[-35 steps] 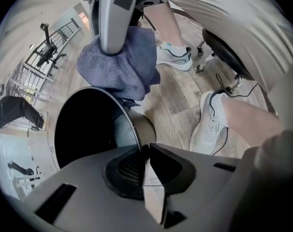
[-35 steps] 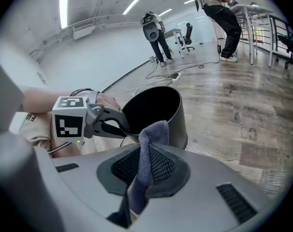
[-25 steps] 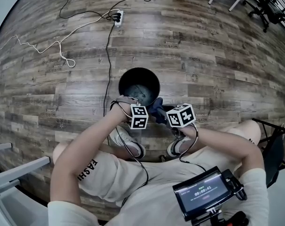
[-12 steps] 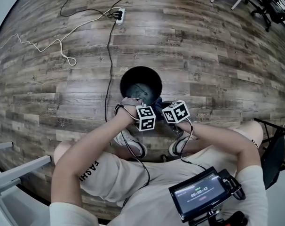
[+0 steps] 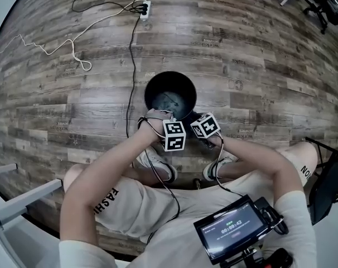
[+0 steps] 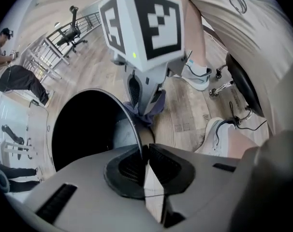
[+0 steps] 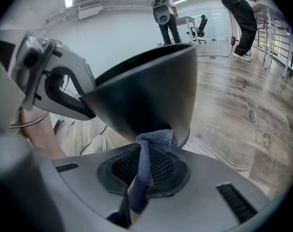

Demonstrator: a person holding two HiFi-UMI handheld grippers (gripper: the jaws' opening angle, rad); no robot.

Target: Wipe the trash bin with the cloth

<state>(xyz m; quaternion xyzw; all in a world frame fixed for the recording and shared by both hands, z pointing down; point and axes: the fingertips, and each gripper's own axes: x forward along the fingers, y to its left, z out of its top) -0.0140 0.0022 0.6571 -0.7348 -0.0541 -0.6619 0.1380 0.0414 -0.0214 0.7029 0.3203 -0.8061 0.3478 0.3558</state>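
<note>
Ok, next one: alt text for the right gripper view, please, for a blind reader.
The right gripper, jaws shut on a blue-grey cloth, holds it against the outer wall of a black trash bin. At left, the left gripper clamps the bin's rim; wood floor and standing people lie beyond.

Grey left claw [image 6: 145, 152], right claw [image 7: 144, 172]; marker cubes [image 5: 175, 136]; beige shorts [image 5: 130, 205]; white sneakers [image 5: 158, 170].

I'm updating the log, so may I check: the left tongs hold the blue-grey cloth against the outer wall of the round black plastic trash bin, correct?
Not quite: the right tongs hold the blue-grey cloth against the outer wall of the round black plastic trash bin, as the right gripper view shows.
</note>
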